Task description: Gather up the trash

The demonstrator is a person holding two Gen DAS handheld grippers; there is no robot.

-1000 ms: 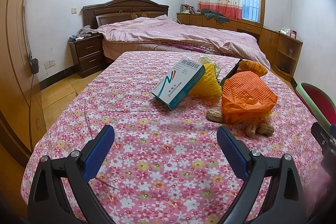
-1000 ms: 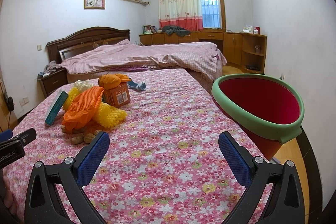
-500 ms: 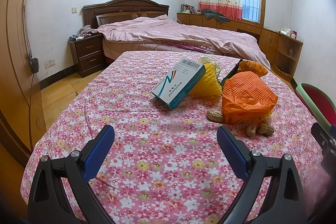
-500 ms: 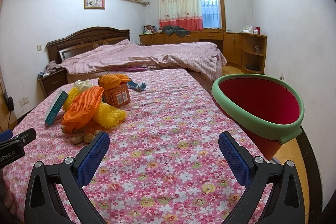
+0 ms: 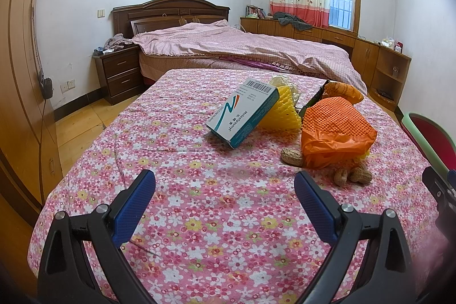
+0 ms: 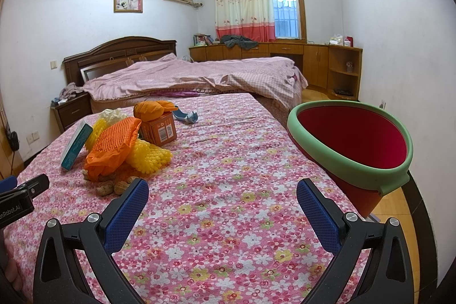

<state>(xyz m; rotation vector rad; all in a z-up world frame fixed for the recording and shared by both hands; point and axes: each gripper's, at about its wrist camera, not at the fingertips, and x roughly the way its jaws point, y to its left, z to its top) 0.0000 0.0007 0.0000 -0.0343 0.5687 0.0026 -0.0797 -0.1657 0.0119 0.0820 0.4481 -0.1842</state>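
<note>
You are holding your left gripper (image 5: pixel 225 190) low over the near part of the flowered table cover (image 5: pixel 199 218), its blue pads spread wide and gripping nothing, and your right gripper (image 6: pixel 222 195) is hovering over the same cover nearer its right edge, likewise released and empty. The trash is lying in a loose heap toward the middle of the cover, well apart from both sets of fingers: a teal and white medicine box (image 5: pixel 242 113) is leaning tilted against a yellow foam net (image 5: pixel 283 111), and just beside them an orange plastic bag (image 5: pixel 336 133) with a dimpled mesh top is slumping over more of the yellow netting (image 6: pixel 148 155). Several peanuts (image 5: pixel 352 175) are sitting at the near foot of that bag, touching it or nearly so, with one more peanut (image 5: pixel 291 156) on its left. Behind the bag an orange carton (image 6: pixel 161 128) is standing with a crumpled orange wad (image 6: pixel 152 108) on top, and a small blue-grey object (image 6: pixel 186 116), too small to identify, is lying just beyond it toward the far edge. A red bucket with a green rim (image 6: pixel 353 138) is tilting its mouth toward you off the right edge of the cover, and nothing is showing inside it. At the left border of the right wrist view you are seeing part of the other gripper's black body (image 6: pixel 22 195)
</note>
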